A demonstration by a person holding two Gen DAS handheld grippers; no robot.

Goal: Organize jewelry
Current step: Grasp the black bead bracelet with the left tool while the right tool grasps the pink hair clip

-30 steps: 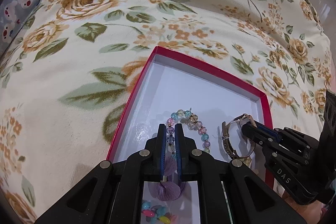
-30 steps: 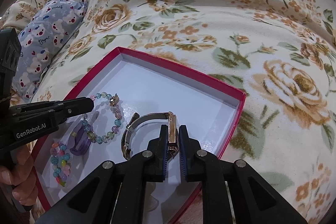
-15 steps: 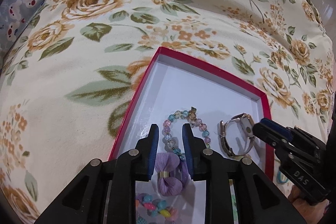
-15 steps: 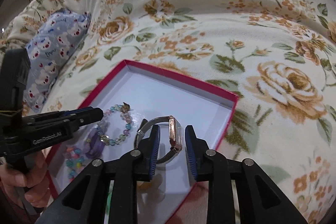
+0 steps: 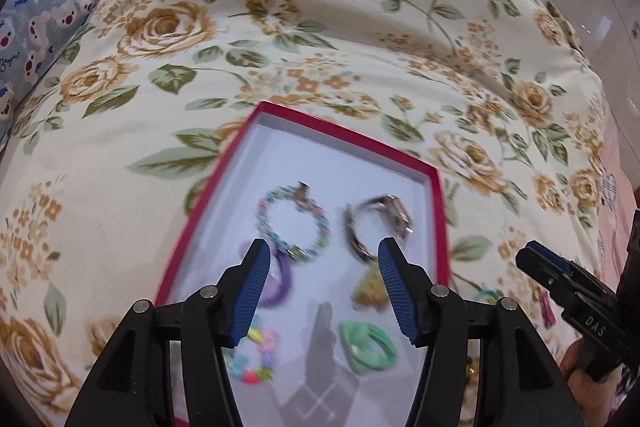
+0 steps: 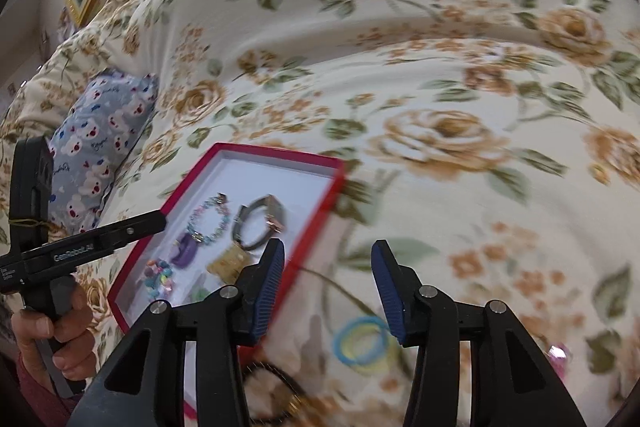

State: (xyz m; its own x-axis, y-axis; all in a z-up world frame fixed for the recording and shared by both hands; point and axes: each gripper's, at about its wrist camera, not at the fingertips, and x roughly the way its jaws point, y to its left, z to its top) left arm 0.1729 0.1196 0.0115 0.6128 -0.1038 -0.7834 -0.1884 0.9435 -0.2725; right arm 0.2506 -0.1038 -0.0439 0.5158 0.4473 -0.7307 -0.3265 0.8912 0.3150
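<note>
Left wrist view: the left gripper [image 5: 320,267] hung over the red box [image 5: 438,227] with fingers wide apart and empty — the beaded bracelet [image 5: 294,221] and watch [image 5: 376,225] lay side by side inside it. Right wrist view: the right gripper [image 6: 328,275], fingers also spread and empty, hovered above blue and yellow hair ties [image 6: 360,341] on the floral bedspread [image 6: 440,75], beside the box [image 6: 128,319].
</note>
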